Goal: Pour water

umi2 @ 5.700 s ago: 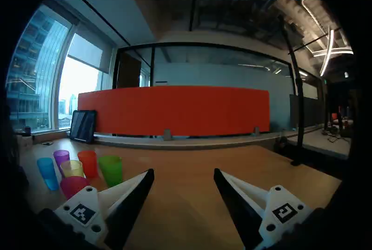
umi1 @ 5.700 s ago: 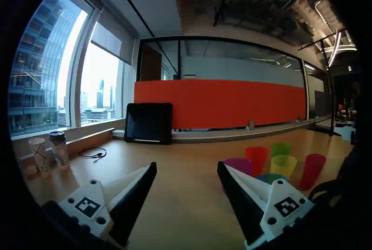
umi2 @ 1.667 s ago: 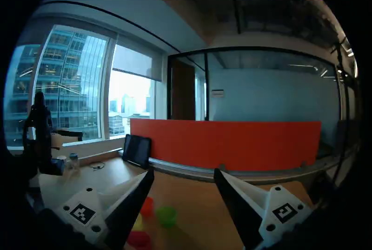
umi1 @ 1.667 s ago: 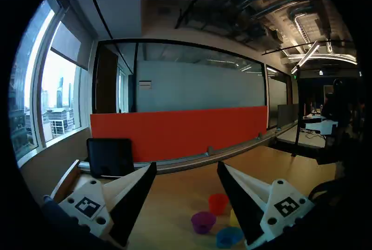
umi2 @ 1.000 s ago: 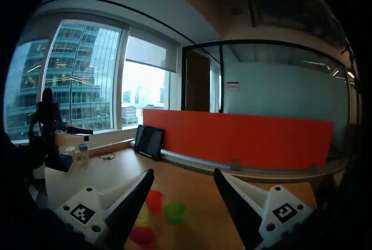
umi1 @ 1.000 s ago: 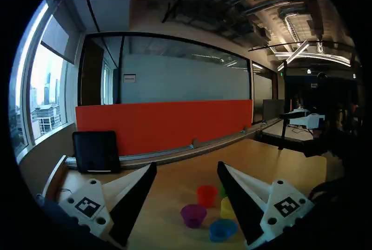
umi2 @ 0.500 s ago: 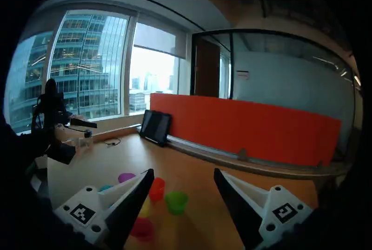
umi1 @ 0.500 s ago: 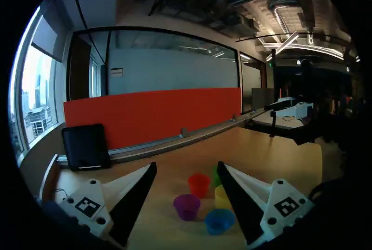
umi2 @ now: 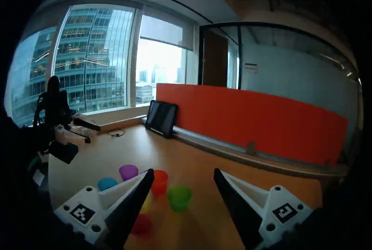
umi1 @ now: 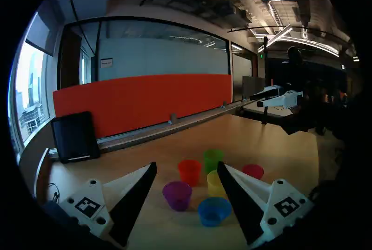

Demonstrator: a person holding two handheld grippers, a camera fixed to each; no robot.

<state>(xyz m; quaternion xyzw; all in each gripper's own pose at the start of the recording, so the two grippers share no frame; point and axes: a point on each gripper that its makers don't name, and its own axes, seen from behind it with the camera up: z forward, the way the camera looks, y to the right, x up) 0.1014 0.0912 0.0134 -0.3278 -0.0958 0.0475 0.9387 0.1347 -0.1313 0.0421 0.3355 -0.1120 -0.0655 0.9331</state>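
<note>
- Left gripper view looks down along the left gripper (umi1: 186, 163), whose white fingers stand wide apart with nothing between them, above a wooden table (umi1: 279, 148).
- Six plastic cups stand upright in a loose cluster on the table beyond the fingertips: a red cup (umi1: 189, 172) and a green cup (umi1: 212, 158) at the back, a yellow cup (umi1: 215, 182) just in front of the green one, and a purple cup (umi1: 177, 195) and a blue cup (umi1: 214, 211) nearest the camera.
- A pink cup (umi1: 252, 171) stands to the right, partly behind the right-hand finger.
- Whether any cup holds water cannot be told.
- A dark tablet (umi1: 74, 136) leans near an orange partition (umi1: 139, 103) along the far edge of the table.
- Right gripper view shows the right gripper (umi2: 183, 171) above the same table with its jaws also spread wide and empty.
- From this side the green cup sits between the fingertips, the red cup just beside the left-hand finger, the purple and blue cups farther left, and the pink cup low behind that finger.
- Tall windows (umi2: 93, 59) fill the wall to the left.
</note>
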